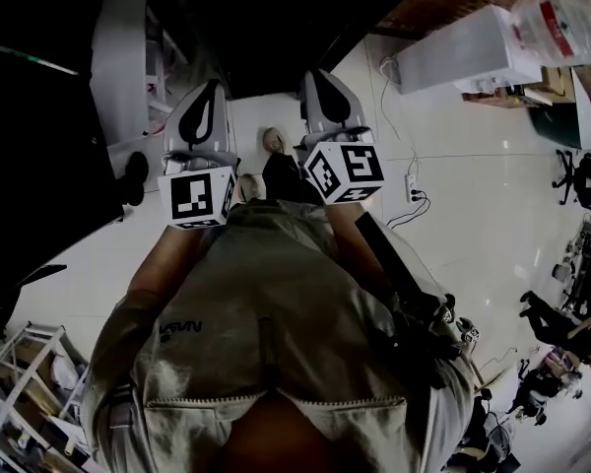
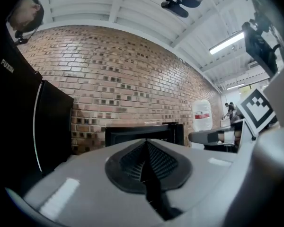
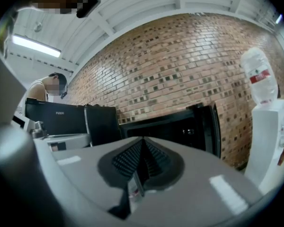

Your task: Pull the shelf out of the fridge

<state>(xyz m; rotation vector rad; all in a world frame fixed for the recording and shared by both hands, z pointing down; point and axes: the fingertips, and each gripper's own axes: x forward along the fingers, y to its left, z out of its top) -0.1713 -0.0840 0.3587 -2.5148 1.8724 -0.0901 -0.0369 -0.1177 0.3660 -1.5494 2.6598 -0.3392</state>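
Before brick wall (image 2: 132, 79) | left gripper (image 2: 144, 148) closed, empty | right gripper (image 3: 142, 145) closed, empty | black cabinet (image 3: 57, 122) lettered FUXIN

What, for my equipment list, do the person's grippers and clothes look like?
The left gripper and right gripper are grey moulded shells with black ribbed pads. Each carries a white cube with black square markers. The top worn is beige, with a zip.

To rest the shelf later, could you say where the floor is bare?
The white floor is bare between the cable and the office chair. Crowded: the rack at lower left, the people at lower right.
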